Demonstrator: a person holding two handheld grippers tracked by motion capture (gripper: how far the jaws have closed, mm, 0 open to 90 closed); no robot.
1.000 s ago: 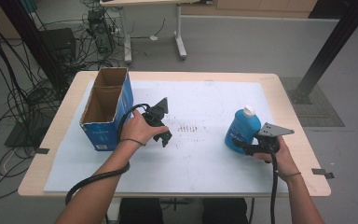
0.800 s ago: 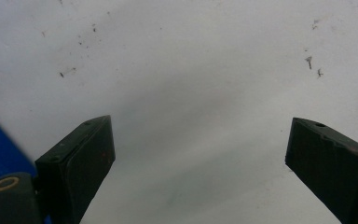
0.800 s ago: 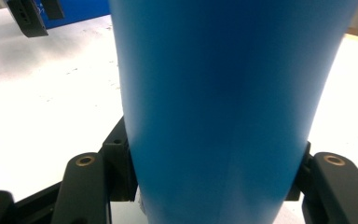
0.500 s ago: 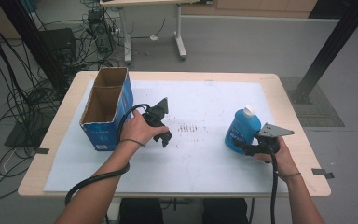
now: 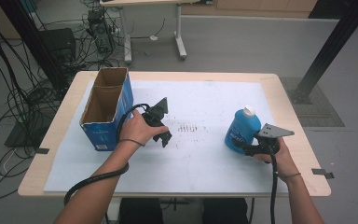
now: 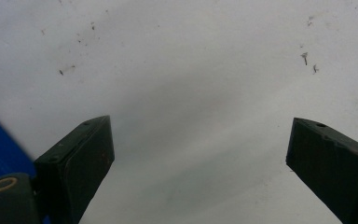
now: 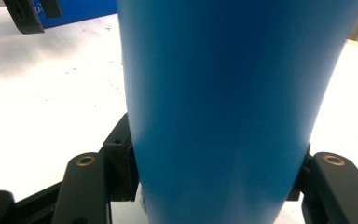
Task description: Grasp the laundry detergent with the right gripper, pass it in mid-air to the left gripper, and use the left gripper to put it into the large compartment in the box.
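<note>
Worktop (image 5: pixel 177 79), pale wood edge, covered over most of its surface by a white sheet (image 5: pixel 205 158) carrying a patch of small dark marks near its middle. At the left side of the sheet: cardboard box (image 5: pixel 106 108), open at the top, brown inside, blue outer walls, standing upright with its long side running away from the person. Just beside the box, to its right: left hand (image 5: pixel 137 128) holding the left gripper (image 5: pixel 164 139), tilted down toward the sheet, a black cable looping from it back along the forearm. In the left gripper view the jaws stand wide apart with nothing between them, bare speckled sheet beneath, and a sliver of blue at the lower left edge. Well apart from this, toward the right side of the sheet: blue bottle (image 5: pixel 241 130), white cap, pale label, standing on the sheet and leaning slightly. Right gripper (image 5: pixel 245 148) at the bottle's lower part, held by the right hand (image 5: pixel 279 156), grey three-cornered plate on top, cable trailing down along the forearm. In the right gripper view the bottle's blue wall (image 7: pixel 233 107) sits between the jaws, both pressed against its sides, clamped on it. Beyond the worktop: grey floor with cables at the left and a second table's legs.
</note>
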